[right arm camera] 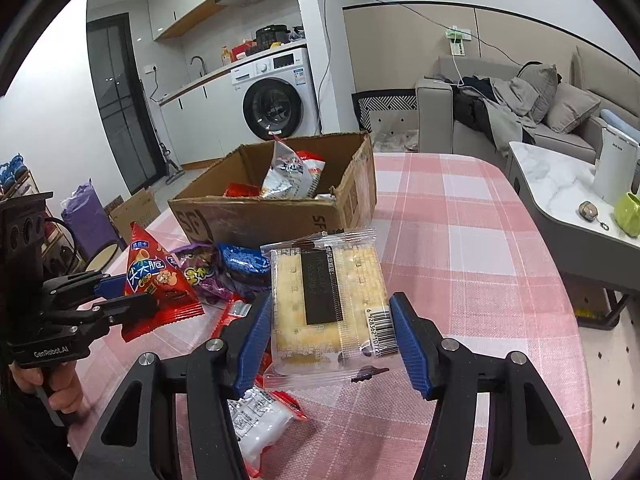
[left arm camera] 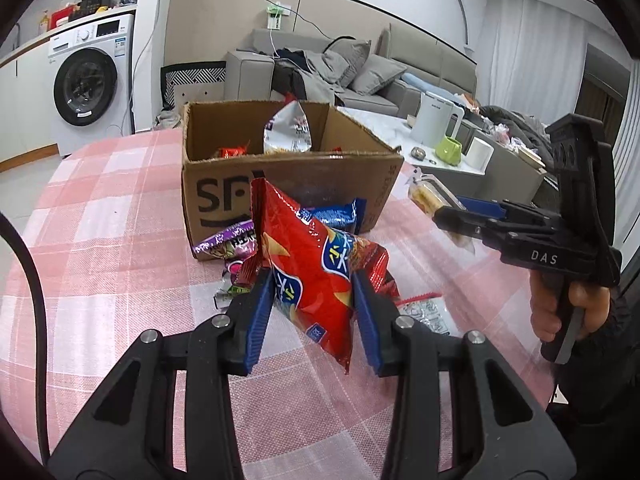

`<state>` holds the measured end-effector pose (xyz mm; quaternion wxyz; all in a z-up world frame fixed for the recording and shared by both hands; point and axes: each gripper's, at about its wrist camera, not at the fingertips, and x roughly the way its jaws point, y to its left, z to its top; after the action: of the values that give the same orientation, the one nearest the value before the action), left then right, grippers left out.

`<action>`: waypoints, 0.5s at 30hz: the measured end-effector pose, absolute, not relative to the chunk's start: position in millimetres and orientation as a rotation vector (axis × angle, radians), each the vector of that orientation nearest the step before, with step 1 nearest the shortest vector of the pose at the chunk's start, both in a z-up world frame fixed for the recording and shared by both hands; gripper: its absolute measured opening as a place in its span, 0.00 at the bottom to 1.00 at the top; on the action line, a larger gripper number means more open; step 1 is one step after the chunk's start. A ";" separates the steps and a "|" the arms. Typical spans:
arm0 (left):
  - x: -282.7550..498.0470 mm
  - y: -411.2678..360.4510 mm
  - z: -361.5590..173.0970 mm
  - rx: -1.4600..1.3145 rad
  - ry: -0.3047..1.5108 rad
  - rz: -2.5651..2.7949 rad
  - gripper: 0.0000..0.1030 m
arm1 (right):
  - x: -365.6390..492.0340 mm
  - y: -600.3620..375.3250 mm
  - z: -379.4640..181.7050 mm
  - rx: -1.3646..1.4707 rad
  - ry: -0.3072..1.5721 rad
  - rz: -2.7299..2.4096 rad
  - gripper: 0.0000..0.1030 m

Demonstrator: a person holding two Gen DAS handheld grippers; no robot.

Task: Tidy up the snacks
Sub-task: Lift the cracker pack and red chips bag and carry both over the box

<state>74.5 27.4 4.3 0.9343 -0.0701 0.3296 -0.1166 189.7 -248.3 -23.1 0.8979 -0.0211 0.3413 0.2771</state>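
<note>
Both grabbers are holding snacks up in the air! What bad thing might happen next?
The left hand-held gripper pinches the puffy red chip bag; squeezing might crush the chips. The right hand-held gripper holds the clear cracker packet by its edges, so it could slip before reaching the cardboard box.

Grippers: two, left gripper (left arm camera: 313, 312), right gripper (right arm camera: 329, 338) | cardboard box (left arm camera: 288, 184): one, mid-tabletop | snack packets in box: at least two | red chip bag (left arm camera: 316, 276): one | cracker packet (right arm camera: 326, 304): one | loose packets on tabletop: at least three
</note>
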 end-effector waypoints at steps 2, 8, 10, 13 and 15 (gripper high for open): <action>70.8 28.9 7.9 -0.149 0.664 -0.235 0.35 | 187.4 -247.7 -19.4 -0.040 0.696 0.580 0.58; 66.3 35.2 20.0 -0.158 0.632 -0.215 0.35 | 183.4 -248.1 -7.3 -0.027 0.658 0.585 0.58; 64.5 39.1 23.1 -0.164 0.623 -0.203 0.35 | 182.4 -247.7 -3.0 -0.019 0.648 0.587 0.58; 63.1 43.5 28.1 -0.172 0.616 -0.191 0.35 | 180.3 -246.1 0.7 -0.007 0.642 0.589 0.58; 63.5 45.6 32.1 -0.176 0.607 -0.185 0.35 | 178.8 -243.7 3.1 -0.001 0.639 0.591 0.58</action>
<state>63.5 45.6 32.1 0.9463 -0.0863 0.2980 -0.0908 178.8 -243.7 3.1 0.9067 -0.0003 0.3096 0.2864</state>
